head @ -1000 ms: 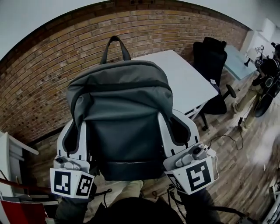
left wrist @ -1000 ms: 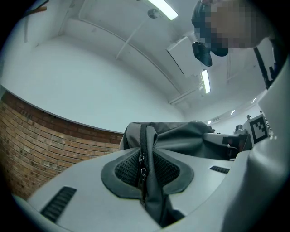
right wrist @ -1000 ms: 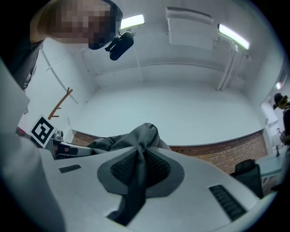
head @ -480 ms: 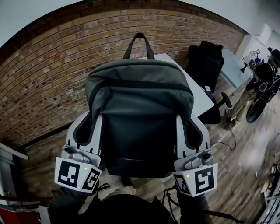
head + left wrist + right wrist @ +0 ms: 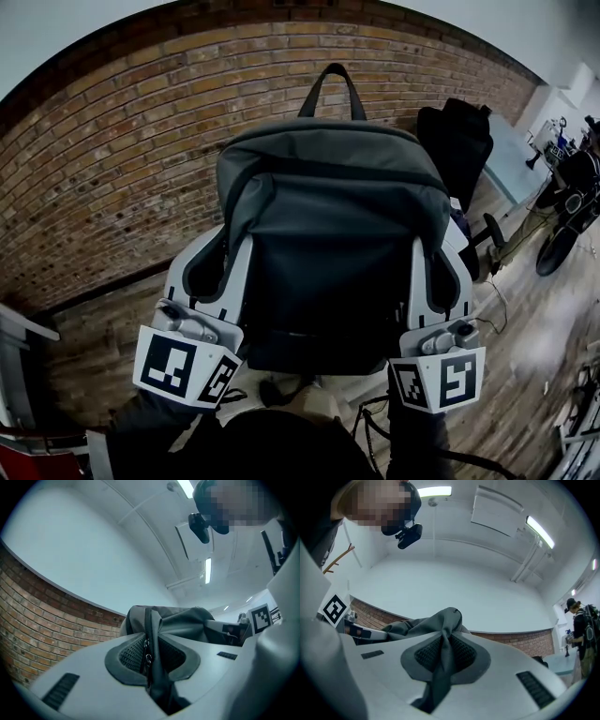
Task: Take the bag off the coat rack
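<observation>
A grey backpack with a black top handle hangs in the air in front of me, free of any hook. My left gripper is shut on a strap and fabric at the bag's left side. In the left gripper view, the left gripper has a zip and strap of the backpack pinched between its pads. My right gripper is shut on the bag's right side. In the right gripper view, the right gripper squeezes a fold of the grey backpack. A wooden branch-like coat rack shows in that view.
A brick wall runs behind the bag. To the right stand a black office chair and a person with gear. Wooden floor lies below, with cables near my feet. A white shelf edge is at the left.
The bag and both grippers have shifted right and a little lower in the head view. The white table now sits hidden behind the bag. Both grips hold as before.
</observation>
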